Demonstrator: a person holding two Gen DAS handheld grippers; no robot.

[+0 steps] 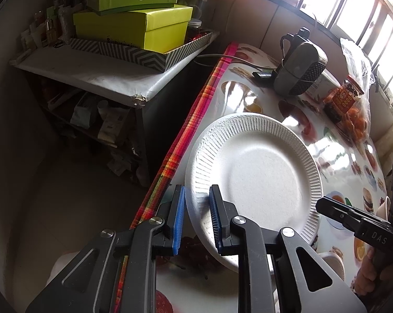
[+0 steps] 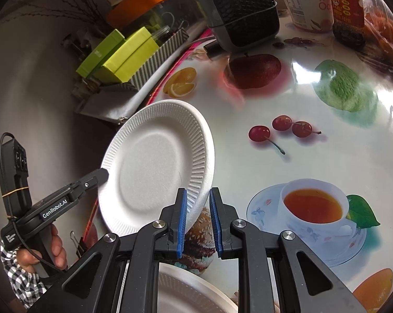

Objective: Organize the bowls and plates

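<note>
Left gripper (image 1: pixel 196 203) pinches plate (image 1: pixel 253 167) | right view only — second plate (image 2: pixel 186 289)

Your backdrop: bright windows (image 1: pixel 352 7) at 1 o'clock, cluttered white shelf unit (image 1: pixel 92 78) at 10, fruit-print glossy tablecloth (image 1: pixel 248 96) centre.

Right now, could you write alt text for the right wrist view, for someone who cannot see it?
A white paper plate, tilted above a glossy tablecloth printed with fruit and a teacup, is pinched at its rim by two hand-held claws: the right claw in the foreground and the left claw reaching in from the left. A second white plate's rim shows at the bottom edge.
</note>
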